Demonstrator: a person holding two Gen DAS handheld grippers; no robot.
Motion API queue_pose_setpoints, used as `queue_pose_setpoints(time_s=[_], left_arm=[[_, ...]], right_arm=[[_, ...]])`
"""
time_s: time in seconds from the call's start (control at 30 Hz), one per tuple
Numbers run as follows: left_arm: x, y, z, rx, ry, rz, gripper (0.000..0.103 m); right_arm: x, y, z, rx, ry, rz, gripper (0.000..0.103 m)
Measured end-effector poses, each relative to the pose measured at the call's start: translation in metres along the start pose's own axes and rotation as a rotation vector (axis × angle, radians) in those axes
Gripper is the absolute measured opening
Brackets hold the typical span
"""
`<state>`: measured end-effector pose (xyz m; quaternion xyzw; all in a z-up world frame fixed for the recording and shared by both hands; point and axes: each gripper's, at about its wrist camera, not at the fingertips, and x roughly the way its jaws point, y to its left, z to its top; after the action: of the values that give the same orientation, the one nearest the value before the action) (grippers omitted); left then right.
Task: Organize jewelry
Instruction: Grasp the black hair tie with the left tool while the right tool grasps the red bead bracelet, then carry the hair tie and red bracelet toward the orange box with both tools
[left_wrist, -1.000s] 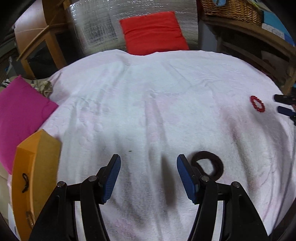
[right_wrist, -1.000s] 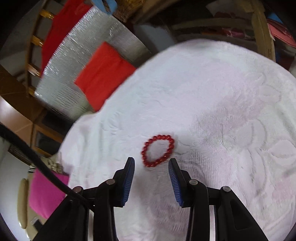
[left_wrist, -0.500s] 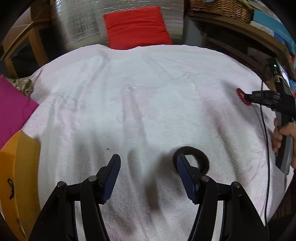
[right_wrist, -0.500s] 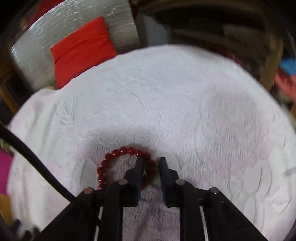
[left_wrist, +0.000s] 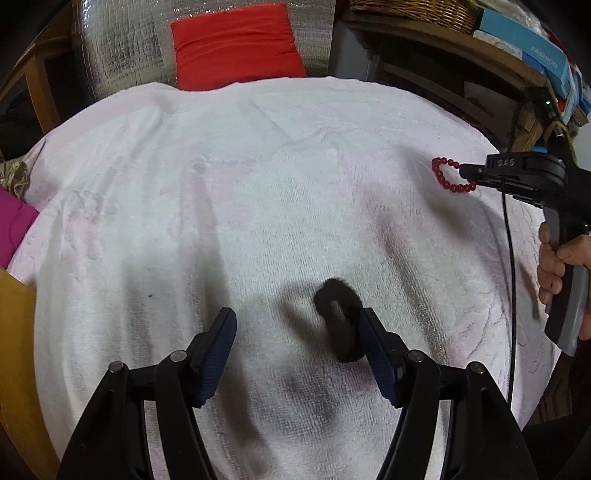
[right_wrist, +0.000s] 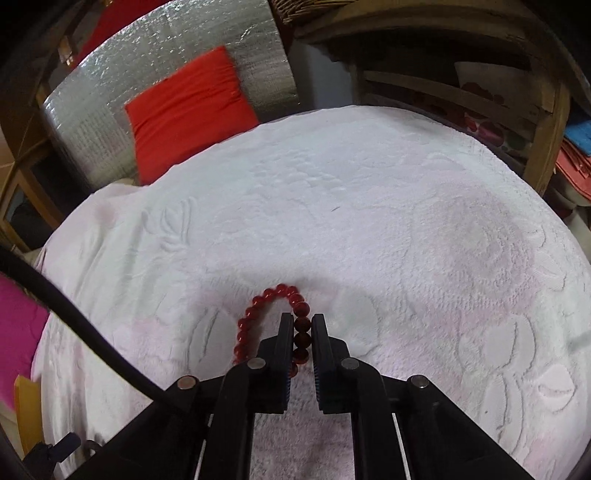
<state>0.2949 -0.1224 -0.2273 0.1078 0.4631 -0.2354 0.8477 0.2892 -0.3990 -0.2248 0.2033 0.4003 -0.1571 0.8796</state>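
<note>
White embossed towel (left_wrist: 258, 192) covers my work surface; silver foil panel (left_wrist: 122, 40) and red cushion (left_wrist: 236, 44) at 12 o'clock. My left gripper (left_wrist: 295, 332) gapes wide, dark hair tie (left_wrist: 340, 317) against its right finger. My right gripper (right_wrist: 299, 332) pinches the red bead bracelet (right_wrist: 258, 314).

Dim indoor light, soft shadows on the white towel (left_wrist: 258, 184) (heavy fisheye bending, dark corners), slight motion blur.

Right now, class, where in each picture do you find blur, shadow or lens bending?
Left wrist view: the dark hair tie is smeared; gripper shadows streak the white cloth; the edges bow. Right wrist view: the red bead bracelet is fairly sharp in the right gripper; the red cushion looks soft.
</note>
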Motion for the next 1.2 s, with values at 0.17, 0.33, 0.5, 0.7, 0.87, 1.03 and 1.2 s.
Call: queue_pose_setpoints(time_s=[0.17, 0.33, 0.5, 0.7, 0.87, 1.03, 1.2], left_arm=[[-0.001, -0.001, 0.000, -0.005, -0.017, -0.024, 0.065], [-0.005, -0.008, 0.000, 0.006, -0.031, -0.082, 0.025], [-0.011, -0.002, 0.001, -0.013, -0.044, -0.114, 0.012], [-0.020, 0.022, 0.004, -0.073, -0.081, -0.119, 0.010], [-0.030, 0.042, 0.001, -0.115, -0.104, -0.068, 0.010], [-0.049, 0.062, 0.000, -0.154, -0.154, 0.023, 0.010], [-0.066, 0.075, 0.002, -0.178, -0.188, 0.127, 0.010]], right_arm=[[0.000, -0.017, 0.005, 0.101, -0.004, 0.095, 0.011], [0.001, -0.024, 0.006, 0.141, 0.015, 0.137, 0.011], [-0.005, -0.026, 0.009, 0.173, -0.009, 0.219, 0.011], [-0.022, -0.009, 0.010, 0.141, -0.047, 0.282, 0.011], [-0.033, 0.016, 0.006, 0.098, -0.058, 0.340, 0.011], [-0.041, 0.048, -0.003, 0.045, -0.062, 0.394, 0.011], [-0.046, 0.080, -0.015, -0.003, -0.069, 0.441, 0.011]])
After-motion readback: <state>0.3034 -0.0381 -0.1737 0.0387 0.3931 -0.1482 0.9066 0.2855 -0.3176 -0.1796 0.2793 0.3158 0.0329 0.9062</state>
